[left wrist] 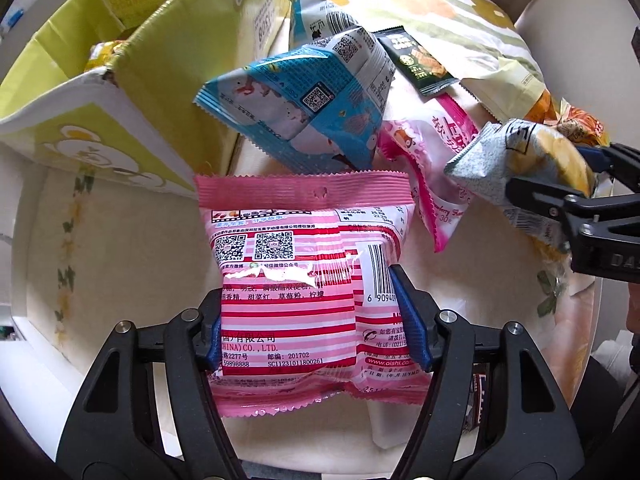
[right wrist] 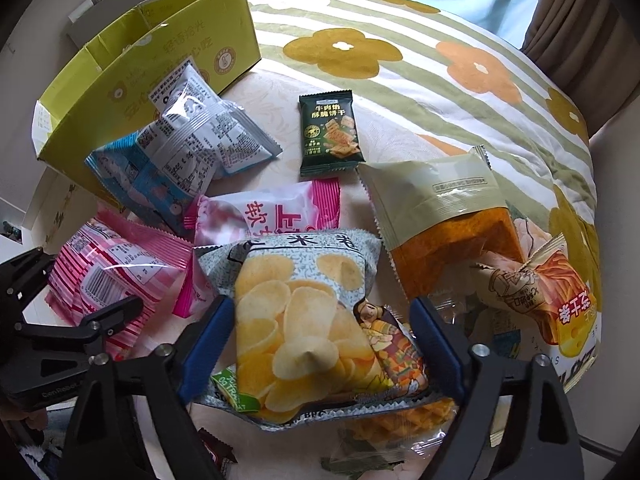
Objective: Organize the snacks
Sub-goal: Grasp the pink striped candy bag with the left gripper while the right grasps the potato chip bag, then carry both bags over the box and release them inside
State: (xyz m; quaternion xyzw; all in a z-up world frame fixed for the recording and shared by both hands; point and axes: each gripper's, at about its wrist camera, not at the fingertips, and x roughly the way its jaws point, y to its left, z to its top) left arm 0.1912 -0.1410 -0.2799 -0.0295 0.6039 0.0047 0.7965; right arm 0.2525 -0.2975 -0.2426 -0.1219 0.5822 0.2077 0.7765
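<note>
Interior of yellow-green box point(left wrist: 132, 60) mostly hidden behind its flap. Pink marshmallow bag point(right wrist: 264, 216) partly covered by chip bag point(right wrist: 304, 320). Dark wrapper point(right wrist: 216, 452) cut off at lower edge. Small print on blue packets point(right wrist: 180, 148) illegible.

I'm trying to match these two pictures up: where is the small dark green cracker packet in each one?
Left wrist view: the dark green cracker packet lies upper right of centre, behind the blue bags.
Right wrist view: it lies flat at upper centre.
Shared landmark: the yellow-green cardboard box, to its left in both.
</note>
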